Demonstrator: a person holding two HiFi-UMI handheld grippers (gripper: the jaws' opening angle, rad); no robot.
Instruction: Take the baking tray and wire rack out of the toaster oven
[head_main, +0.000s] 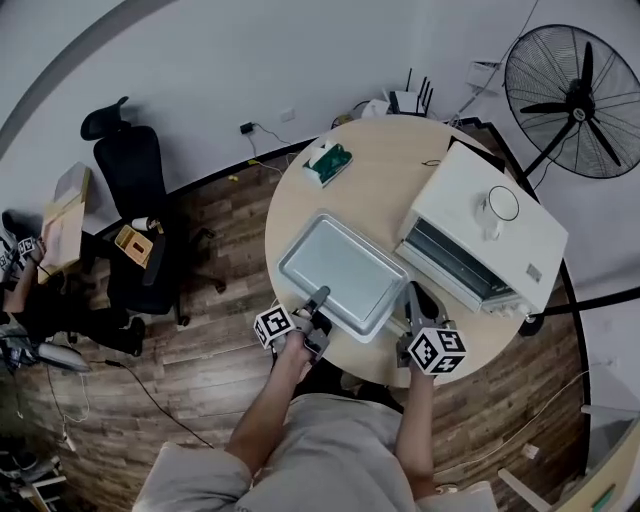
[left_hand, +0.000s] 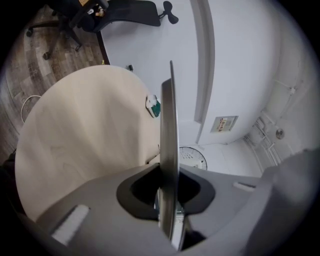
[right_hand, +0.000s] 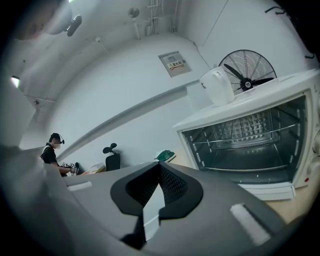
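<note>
- Baking tray (head_main: 340, 268): centre of frame, already out of the toaster oven (head_main: 485, 235) and over the desk (head_main: 380, 150). It looks like thin, stiff sheet metal, probably light and slippery, and the raised rim is the natural hold.
- Left gripper (head_main: 320, 300): jaws clenched on the tray's near rim.
- Right gripper (head_main: 418, 300): jaws slightly apart and empty, facing the oven's open mouth.
- Wire rack (right_hand: 245, 136): on its rails inside the oven. It seems rigid and light, and the front bar suits a grip.
- Surroundings: smooth, pale, round desk; plank floor (head_main: 200, 360); fan (head_main: 580, 100) at upper right; chair (head_main: 135, 190) at left.
</note>
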